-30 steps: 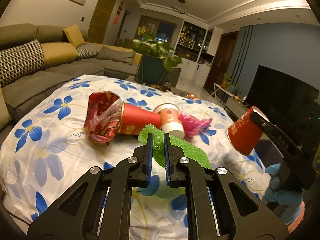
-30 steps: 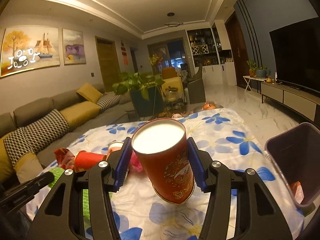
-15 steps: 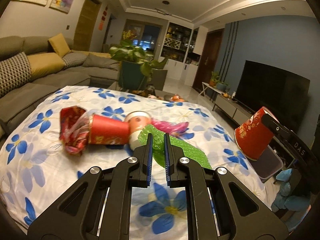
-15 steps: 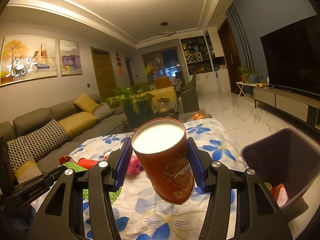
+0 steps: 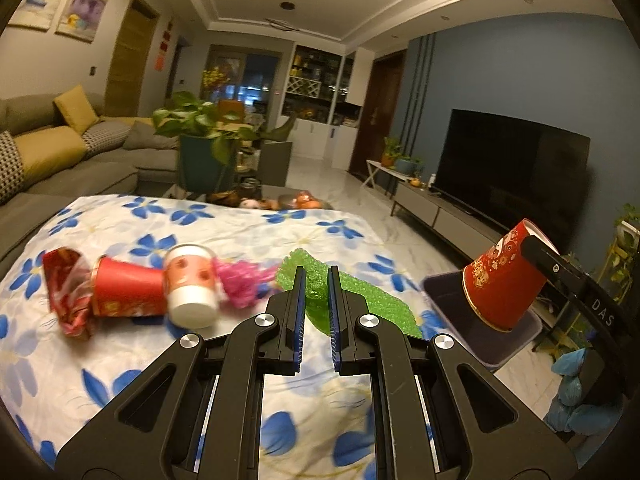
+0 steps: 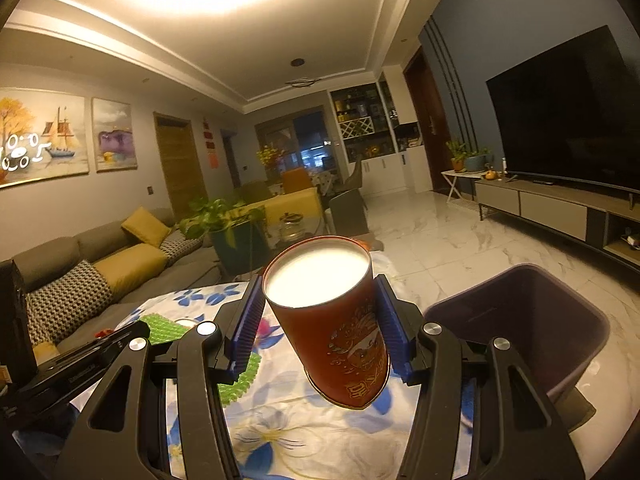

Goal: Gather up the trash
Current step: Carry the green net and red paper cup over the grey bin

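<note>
Right wrist view: our right gripper (image 6: 320,324) clamps a red paper cup (image 6: 332,320) between its blue pads (image 6: 246,328), jaws spread to the cup's width and pressed against both sides. The cup's white interior faces up and away from the camera, and its gold-printed base tilts toward us. It is held in the air above the edge of the table covered by a white cloth with blue flowers (image 6: 280,432). To the right and lower stands a dark purple bin (image 6: 560,344), open at the top, on the marble floor beside the table.

Left wrist view: our left gripper (image 5: 317,312) hovers over the flowered cloth (image 5: 120,360) with its jaws nearly together, a narrow gap between the blue pads (image 5: 298,320), and nothing held. Just beyond its tips lies a green strip of bubbled plastic (image 5: 380,304). Left of that, in a row on the cloth, lie a pink frilly wrapper (image 5: 240,280), a small cup with a white base (image 5: 188,288) on its side, a second red cup (image 5: 128,292) on its side, and a crumpled red bag (image 5: 68,296) touching that cup's mouth. This row is somewhat motion-blurred. At the right of the same view, the held red cup (image 5: 500,280) hangs tilted over the near rim of the bin (image 5: 440,300).
</note>
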